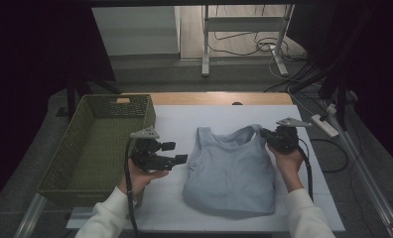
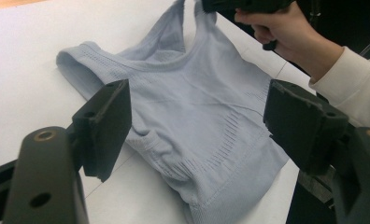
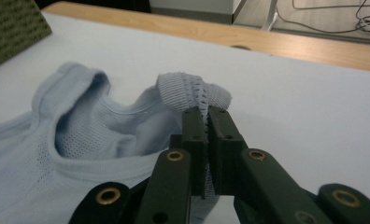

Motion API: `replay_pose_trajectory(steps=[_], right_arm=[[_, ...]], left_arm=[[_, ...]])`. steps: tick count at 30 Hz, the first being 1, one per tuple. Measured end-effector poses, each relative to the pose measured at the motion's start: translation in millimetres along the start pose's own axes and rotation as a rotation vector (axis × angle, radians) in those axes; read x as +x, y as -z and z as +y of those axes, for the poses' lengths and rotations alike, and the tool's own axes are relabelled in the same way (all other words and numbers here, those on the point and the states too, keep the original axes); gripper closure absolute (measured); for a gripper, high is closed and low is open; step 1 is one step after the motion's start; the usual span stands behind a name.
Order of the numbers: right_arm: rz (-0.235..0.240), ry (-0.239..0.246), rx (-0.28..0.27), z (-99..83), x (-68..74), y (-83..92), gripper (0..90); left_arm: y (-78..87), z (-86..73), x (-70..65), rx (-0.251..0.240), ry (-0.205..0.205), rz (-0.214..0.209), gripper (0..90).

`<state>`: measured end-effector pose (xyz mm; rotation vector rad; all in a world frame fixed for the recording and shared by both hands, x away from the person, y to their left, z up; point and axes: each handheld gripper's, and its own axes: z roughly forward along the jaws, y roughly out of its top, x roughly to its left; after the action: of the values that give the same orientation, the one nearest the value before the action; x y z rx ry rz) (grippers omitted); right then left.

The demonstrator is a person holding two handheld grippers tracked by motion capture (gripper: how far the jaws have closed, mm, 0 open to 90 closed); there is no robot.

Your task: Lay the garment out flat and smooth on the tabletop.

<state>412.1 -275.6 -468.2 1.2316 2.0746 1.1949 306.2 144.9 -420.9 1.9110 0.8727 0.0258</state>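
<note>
1. Right gripper (image 3: 206, 114) is clenched on the far right shoulder strap (image 3: 192, 91) of a pale blue tank top (image 1: 230, 171), with the strap bunched into a loop above the closed jaws.
2. Left gripper (image 1: 177, 152) hovers with its jaws spread wide and nothing between them, just left of the top and aimed across it.
3. Most of the top lies flat on the white table (image 1: 323, 198), right of a woven basket (image 1: 93, 148); its neck faces far and its hem near.
4. The step in hand looks like lifting one strap to start folding or moving the garment.
5. Next, the left gripper probably needs to close on the other strap or the left edge, so the cloth comes up evenly and does not drag.
6. The fabric is thin, stretchy knit with ribbed bands and mesh panels. It is limp and will sag and crease. The basket is stiff, green-brown weave with straight walls.
</note>
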Motion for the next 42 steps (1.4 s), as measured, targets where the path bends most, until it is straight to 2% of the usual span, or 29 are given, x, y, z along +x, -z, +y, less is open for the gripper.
replay_pose_trajectory(steps=[7, 16, 22, 30, 42], right_arm=[[-0.003, 0.034, 0.068, -7.1, 11.7, -25.0, 83.3], [-0.014, 0.033, 0.125, -14.6, 10.3, -38.2, 76.2], [-0.005, 0.05, 0.098, -10.5, 13.0, -32.3, 59.0], [-0.002, 0.066, 0.048, -3.3, 15.8, -16.9, 52.5], [0.046, 0.13, 0.043, 0.4, 34.9, 2.1, 50.0]], left_arm=[[-0.2, -0.1, -0.5, 0.0, -0.001, 0.0, 24.4], [0.3, -0.7, 0.0, 0.001, 0.0, 0.004, 24.3], [0.9, -0.6, 0.3, -0.001, 0.0, 0.005, 24.3], [1.9, -0.4, 0.3, -0.006, 0.0, 0.007, 24.2], [1.9, 0.5, -0.9, -0.007, -0.002, 0.008, 24.2]])
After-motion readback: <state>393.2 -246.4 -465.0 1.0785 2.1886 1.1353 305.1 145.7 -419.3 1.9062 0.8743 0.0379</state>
